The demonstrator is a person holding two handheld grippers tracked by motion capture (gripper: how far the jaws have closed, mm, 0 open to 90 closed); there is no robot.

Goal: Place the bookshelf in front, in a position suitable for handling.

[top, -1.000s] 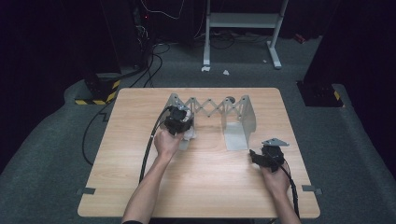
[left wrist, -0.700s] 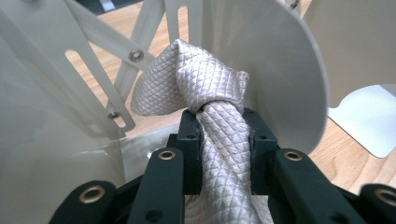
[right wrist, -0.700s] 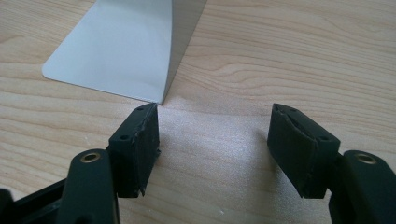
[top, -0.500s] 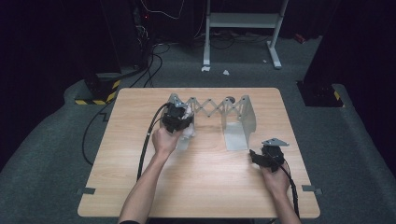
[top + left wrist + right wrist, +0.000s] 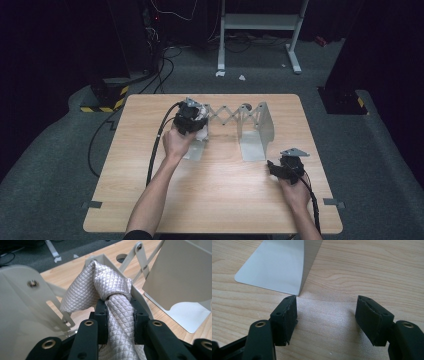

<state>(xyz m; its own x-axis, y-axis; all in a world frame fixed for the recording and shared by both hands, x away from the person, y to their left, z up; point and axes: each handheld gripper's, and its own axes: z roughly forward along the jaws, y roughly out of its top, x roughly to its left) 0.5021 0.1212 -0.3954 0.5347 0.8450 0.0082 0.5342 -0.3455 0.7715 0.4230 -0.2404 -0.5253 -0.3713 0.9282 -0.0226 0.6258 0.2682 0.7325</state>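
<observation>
A knotted beige cloth (image 5: 110,282) with a fine diamond weave stands between the pads of my left gripper (image 5: 119,307), which is shut on the strand just below the knot. From above, that left gripper (image 5: 192,120) hangs over the left plate (image 5: 196,150) of a grey metal rack, with a bit of the pale cloth (image 5: 202,132) under it. The rack's scissor links (image 5: 227,112) join it to the right plate (image 5: 262,125). My right gripper (image 5: 274,167) rests low near the right plate's foot (image 5: 274,265), open, with bare wood between its pads (image 5: 287,315).
The wooden table (image 5: 225,200) has free room in front. A round hole (image 5: 245,106) sits near its far edge behind the rack. Black cables (image 5: 155,150) trail from the left gripper off the table. A white stand (image 5: 260,22) is on the floor beyond.
My left gripper has lifted a little with the cloth in it. The right gripper has stayed where it was.
</observation>
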